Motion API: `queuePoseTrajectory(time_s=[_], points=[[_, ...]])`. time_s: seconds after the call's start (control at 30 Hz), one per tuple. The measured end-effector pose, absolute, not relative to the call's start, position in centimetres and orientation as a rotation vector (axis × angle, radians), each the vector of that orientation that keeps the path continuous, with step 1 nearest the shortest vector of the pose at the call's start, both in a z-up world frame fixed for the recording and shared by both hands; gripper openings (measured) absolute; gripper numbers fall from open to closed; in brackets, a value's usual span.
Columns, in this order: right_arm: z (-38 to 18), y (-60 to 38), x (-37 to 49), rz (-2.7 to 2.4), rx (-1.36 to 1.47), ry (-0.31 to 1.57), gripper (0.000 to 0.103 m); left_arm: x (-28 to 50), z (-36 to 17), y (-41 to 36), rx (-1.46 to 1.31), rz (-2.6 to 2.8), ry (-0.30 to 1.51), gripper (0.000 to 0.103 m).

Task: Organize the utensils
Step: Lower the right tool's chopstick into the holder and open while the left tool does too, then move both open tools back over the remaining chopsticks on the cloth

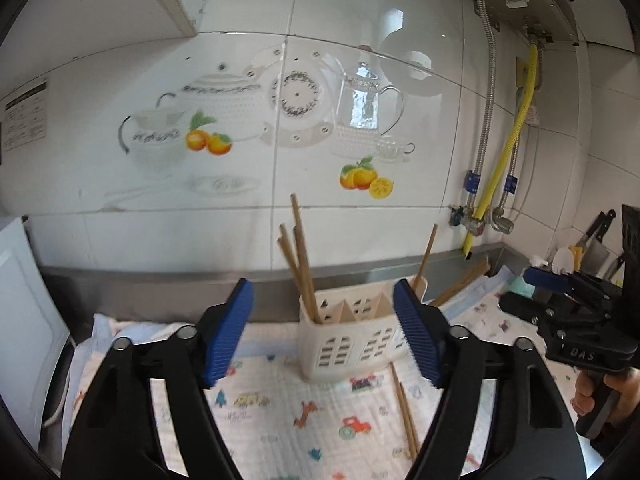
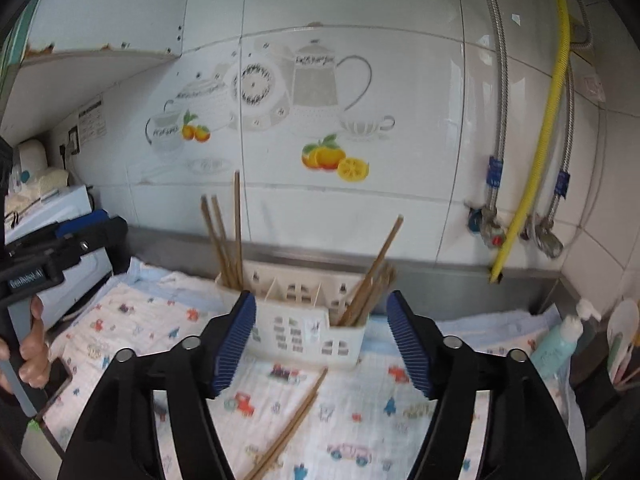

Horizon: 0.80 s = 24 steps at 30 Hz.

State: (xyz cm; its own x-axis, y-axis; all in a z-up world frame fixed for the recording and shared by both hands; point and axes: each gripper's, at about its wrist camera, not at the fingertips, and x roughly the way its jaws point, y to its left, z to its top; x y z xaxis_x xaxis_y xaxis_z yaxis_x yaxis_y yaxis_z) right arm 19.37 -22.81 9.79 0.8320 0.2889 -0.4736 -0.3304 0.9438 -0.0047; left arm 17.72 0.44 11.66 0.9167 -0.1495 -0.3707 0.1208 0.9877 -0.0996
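Both my left hand-held gripper (image 1: 324, 332) and right hand-held gripper (image 2: 322, 340) spread, empty. Two loose brown wooden chopsticks (image 2: 294, 420) remain on cloth; pinch mid-shaft, lift level, drop into white slotted plastic holder (image 2: 304, 328).

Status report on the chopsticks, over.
Left hand-held gripper and right hand-held gripper open, empty. Loose chopsticks on cloth before caddy. Nothing blocking.

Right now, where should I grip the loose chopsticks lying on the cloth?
Probably mid-shaft, from above, right gripper jaws across the pair: the chopsticks lie flat and together on the cloth, clear of the holder.
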Motion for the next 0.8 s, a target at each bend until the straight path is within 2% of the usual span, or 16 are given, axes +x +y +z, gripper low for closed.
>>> queuePoseTrajectory(time_s=[0.03, 0.1, 0.2, 0.37, 0.8], points=[[9.0, -22.7, 18.5, 0.328, -0.087, 0.499, 0.075, 17.0, 11.2, 0.7, -0.069, -0.130, 0.392, 0.079], [7.6, -22.6, 17.4, 0.325, -0.087, 0.523, 0.075, 15.7, 10.3, 1.2, -0.062, -0.110, 0.402, 0.080], [5.1, -22.5, 15.7, 0.310, -0.067, 0.572, 0.083, 14.3, 8.7, 1.9, -0.070, -0.081, 0.435, 0.086], [1.4, -22.0, 13.7, 0.271, -0.067, 0.636, 0.084, 11.9, 5.8, 2.9, -0.077, -0.027, 0.465, 0.090], [-5.3, -20.5, 9.8, 0.205, -0.004, 0.796, 0.081, 8.6, -0.4, 4.8, -0.054, 0.086, 0.520, 0.091]])
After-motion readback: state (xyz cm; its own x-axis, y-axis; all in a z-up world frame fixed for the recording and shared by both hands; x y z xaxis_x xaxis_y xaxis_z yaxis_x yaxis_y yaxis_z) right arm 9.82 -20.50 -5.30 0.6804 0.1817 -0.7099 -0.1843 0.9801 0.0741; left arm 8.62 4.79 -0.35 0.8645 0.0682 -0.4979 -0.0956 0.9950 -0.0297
